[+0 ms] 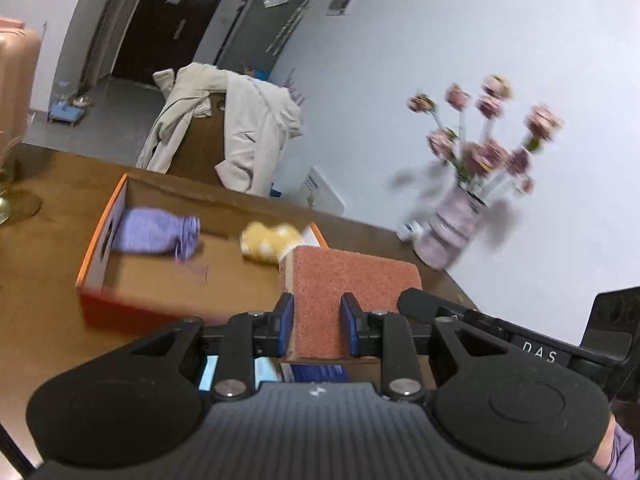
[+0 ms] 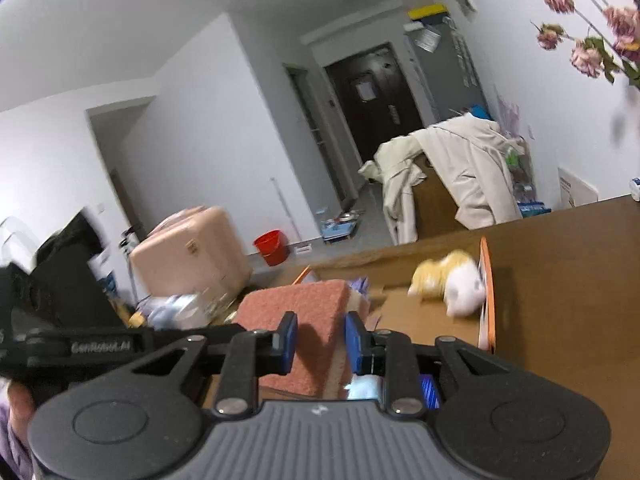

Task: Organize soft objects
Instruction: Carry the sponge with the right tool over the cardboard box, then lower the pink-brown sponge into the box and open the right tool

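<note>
A salmon-pink sponge block (image 1: 340, 280) is held between both grippers above the near edge of an orange-rimmed cardboard box (image 1: 96, 248). My left gripper (image 1: 318, 326) is shut on one end of it. My right gripper (image 2: 320, 340) is shut on the other end of the sponge (image 2: 300, 312). Inside the box lie a purple knitted pouch (image 1: 156, 232) at the left and a yellow and white soft toy (image 1: 268, 244) at the right; the toy also shows in the right wrist view (image 2: 448, 280).
The box sits on a brown table (image 1: 40, 320). A vase of pink flowers (image 1: 452, 224) stands at the table's right near the wall. A chair draped with a beige coat (image 1: 244, 136) is behind the table. A pink suitcase (image 2: 188, 248) and red bucket (image 2: 272, 246) stand on the floor.
</note>
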`<state>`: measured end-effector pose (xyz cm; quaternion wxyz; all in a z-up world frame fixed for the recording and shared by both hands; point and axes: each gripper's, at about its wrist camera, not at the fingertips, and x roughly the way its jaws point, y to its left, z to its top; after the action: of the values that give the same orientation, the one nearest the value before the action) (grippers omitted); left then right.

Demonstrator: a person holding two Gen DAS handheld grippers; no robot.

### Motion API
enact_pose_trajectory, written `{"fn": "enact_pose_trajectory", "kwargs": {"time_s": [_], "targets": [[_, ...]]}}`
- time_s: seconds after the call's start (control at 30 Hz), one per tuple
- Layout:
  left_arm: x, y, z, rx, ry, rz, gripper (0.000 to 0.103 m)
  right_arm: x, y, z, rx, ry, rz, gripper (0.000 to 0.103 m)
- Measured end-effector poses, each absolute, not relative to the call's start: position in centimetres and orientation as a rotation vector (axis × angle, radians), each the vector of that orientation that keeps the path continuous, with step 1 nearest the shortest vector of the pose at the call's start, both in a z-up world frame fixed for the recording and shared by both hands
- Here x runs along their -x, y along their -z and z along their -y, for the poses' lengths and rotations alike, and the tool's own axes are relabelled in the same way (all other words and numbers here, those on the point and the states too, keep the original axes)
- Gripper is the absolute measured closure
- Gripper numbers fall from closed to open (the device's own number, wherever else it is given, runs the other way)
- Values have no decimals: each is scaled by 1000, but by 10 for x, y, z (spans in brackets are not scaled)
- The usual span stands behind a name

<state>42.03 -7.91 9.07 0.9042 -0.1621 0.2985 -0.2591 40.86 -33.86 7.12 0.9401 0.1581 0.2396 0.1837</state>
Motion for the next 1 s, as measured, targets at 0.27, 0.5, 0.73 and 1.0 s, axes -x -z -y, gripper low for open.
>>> {"fn": "enact_pose_trajectory", "kwargs": {"time_s": [0.27, 0.5, 0.73, 1.0], "targets": [[-576, -62, 86, 413, 468, -726, 78, -566, -48, 336, -335, -296, -610, 78], [-663, -7, 86, 444, 368, -860, 78, -659, 9, 313, -289, -232, -753, 78], [-687, 26, 99, 350, 277, -929, 77, -687, 42, 300, -279, -202, -821, 81], [-680, 21, 92, 293, 196, -929, 75, -701, 57, 299, -316, -253, -916, 80]]}}
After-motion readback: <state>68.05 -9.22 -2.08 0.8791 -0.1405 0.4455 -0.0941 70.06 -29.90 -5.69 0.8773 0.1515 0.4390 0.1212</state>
